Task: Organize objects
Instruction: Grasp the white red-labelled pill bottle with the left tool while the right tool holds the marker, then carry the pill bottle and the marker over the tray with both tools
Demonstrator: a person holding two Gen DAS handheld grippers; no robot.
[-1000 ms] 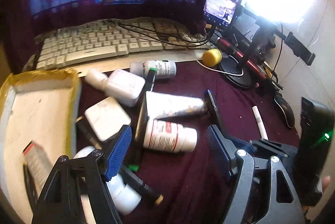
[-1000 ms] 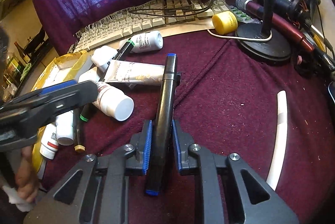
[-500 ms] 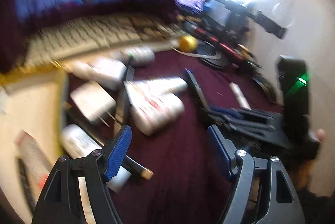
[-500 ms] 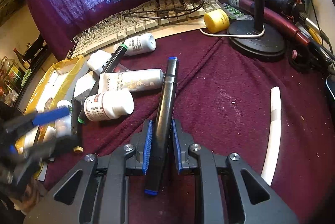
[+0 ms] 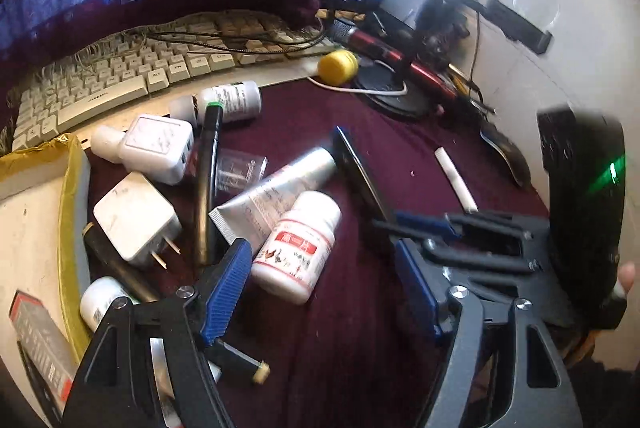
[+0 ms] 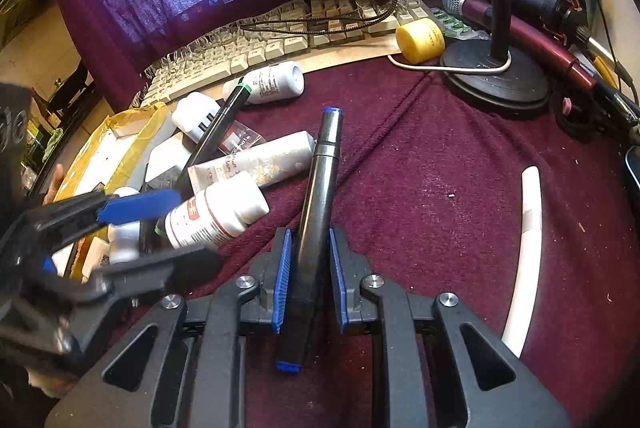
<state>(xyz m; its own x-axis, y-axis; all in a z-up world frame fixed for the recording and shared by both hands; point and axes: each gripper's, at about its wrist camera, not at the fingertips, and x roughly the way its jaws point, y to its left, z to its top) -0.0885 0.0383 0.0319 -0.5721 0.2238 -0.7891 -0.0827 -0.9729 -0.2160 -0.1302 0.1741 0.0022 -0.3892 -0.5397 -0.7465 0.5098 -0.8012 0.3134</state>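
My right tongs [image 6: 308,278] pinch a long black marker with blue end caps [image 6: 318,196]; it runs forward between the blue pads, lifted over the maroon cloth covering the bench [image 6: 432,196], its far tip near the silver-white squeeze tube [image 6: 264,162]. The tube's printing is too blurred for me to read.

My left tongs [image 5: 320,292] are spread wide, holding nothing, and hover just above a white pill bottle with a red-banded label [image 5: 298,244] that lies on its side against the tube. The label shows small animal pictures; I cannot make out the words.

Left of it lie a black marker with a green cap [image 5: 208,180], two white plug-in chargers [image 5: 136,216], and another white bottle with a dark-printed label [image 5: 228,100] close to the beige keyboard [image 5: 120,84]. A shallow tray edged in yellow tape [image 5: 74,212] sits at the far left, a red-and-grey box [image 5: 40,340] inside it.

Away to the right rest a white plastic stick [image 6: 526,252], a yellow cap [image 6: 420,38] and a black microphone stand base [image 6: 496,80]. A screen clock reads 21:18.
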